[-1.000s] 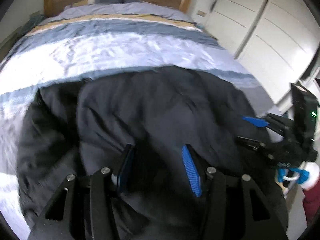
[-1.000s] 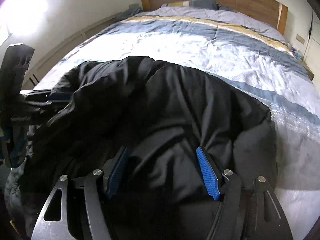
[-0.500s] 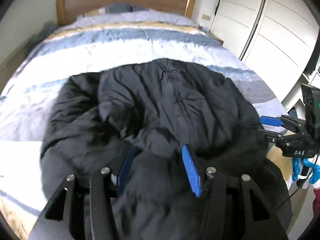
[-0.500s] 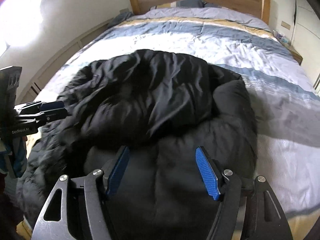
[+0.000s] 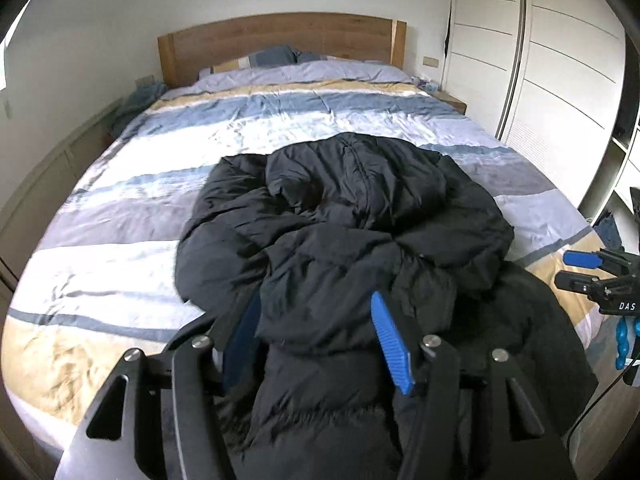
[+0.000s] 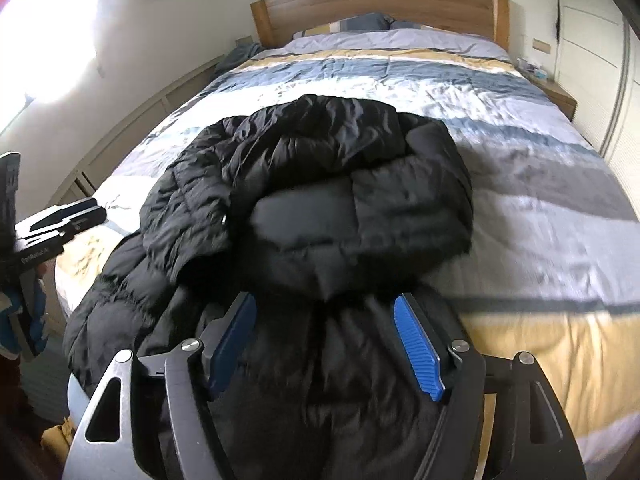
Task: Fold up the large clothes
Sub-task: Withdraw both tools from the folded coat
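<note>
A large black puffer jacket [image 5: 352,216] lies bunched at the foot of the bed, its near part hanging over the bed's front edge; it also shows in the right wrist view [image 6: 320,200]. My left gripper [image 5: 316,320] is open, its blue pads on either side of a fold of the jacket near the front edge. My right gripper [image 6: 324,324] is open over the jacket's hanging part. The right gripper also shows at the right of the left wrist view [image 5: 576,270], open. The left gripper shows at the left of the right wrist view [image 6: 64,216].
The bed has a striped blue, white and tan duvet [image 5: 280,120], [image 6: 540,184] and a wooden headboard [image 5: 280,44]. White wardrobe doors [image 5: 560,60] stand to the right. A low wall panel [image 6: 132,120] runs along the left side. A small bedside table [image 6: 560,100] is at the far right.
Both grippers have pulled back toward the foot of the bed. The jacket, filling the views a second ago, now lies lower and farther away, settled in a heap.
</note>
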